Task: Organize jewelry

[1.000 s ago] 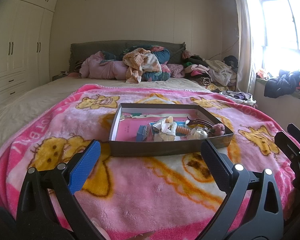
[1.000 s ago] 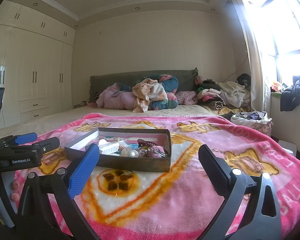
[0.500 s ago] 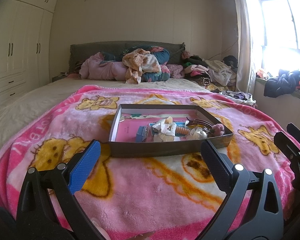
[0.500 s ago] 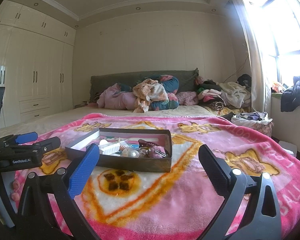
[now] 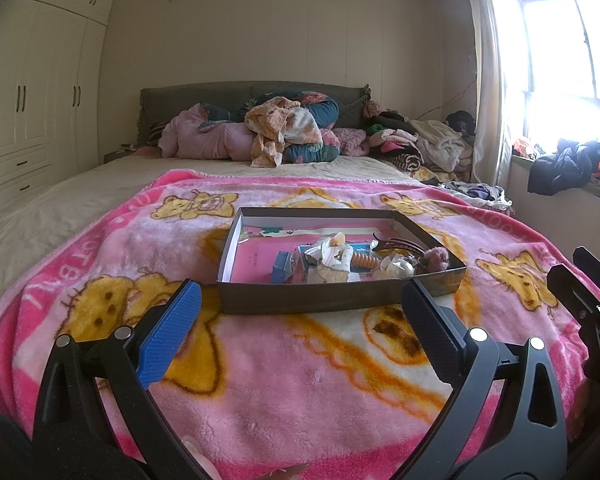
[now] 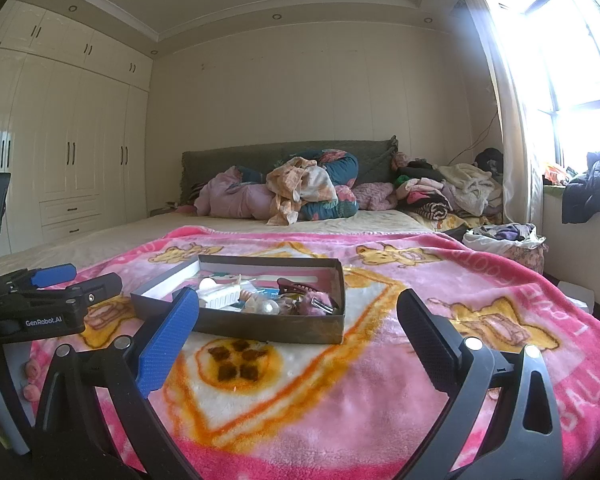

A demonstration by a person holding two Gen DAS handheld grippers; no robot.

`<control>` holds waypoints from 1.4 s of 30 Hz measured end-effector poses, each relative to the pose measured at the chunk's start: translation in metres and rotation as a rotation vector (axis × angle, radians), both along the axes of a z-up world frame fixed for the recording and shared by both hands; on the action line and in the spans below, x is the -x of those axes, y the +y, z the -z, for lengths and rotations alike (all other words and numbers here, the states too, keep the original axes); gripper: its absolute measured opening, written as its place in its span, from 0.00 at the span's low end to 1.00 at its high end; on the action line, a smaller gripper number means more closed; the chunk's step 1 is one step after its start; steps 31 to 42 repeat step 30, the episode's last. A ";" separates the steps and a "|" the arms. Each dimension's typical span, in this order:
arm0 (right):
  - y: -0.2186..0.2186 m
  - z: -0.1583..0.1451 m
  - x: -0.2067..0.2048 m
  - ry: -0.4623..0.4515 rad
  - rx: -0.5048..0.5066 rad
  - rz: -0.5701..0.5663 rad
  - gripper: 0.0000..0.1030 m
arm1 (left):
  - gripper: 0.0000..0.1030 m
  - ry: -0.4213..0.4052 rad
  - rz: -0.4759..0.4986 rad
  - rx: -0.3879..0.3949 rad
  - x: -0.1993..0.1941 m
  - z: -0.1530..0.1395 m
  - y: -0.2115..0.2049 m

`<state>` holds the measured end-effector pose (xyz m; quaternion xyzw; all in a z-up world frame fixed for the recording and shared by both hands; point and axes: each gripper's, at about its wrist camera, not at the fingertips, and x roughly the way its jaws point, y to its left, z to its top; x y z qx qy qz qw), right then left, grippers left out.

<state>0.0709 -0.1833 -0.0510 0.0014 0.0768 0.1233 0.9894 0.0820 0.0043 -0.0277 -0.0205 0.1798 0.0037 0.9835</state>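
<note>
A shallow dark cardboard box (image 5: pixel 332 300) (image 6: pixel 268 326) lies on the pink bear-print blanket (image 5: pixel 300 380) (image 6: pixel 380 360). Inside it is a heap of hair clips and trinkets (image 5: pixel 352 258) (image 6: pixel 260 300): a white claw clip, a dark clip, a pearl ball, a mauve pompom. My left gripper (image 5: pixel 300 312) is open, hovering in front of the box's near wall with nothing between its fingers. My right gripper (image 6: pixel 296 316) is also open and empty, short of the box and off to its right side. The left gripper's body (image 6: pixel 48 304) shows at the left edge of the right wrist view.
Piled clothes and bedding (image 5: pixel 284 132) lie against the grey headboard at the far end of the bed. White wardrobes (image 5: pixel 32 112) line the left wall. A bright window (image 5: pixel 560 48) and a sill with dark clothing (image 5: pixel 560 166) are on the right. A basket of laundry (image 6: pixel 504 240) stands beside the bed.
The views have shifted only slightly. Both grippers stay open and nothing in the box has moved.
</note>
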 end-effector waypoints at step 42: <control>-0.100 0.020 -0.148 0.446 -0.098 0.369 0.94 | 0.89 0.393 -0.291 0.037 -0.116 0.031 0.120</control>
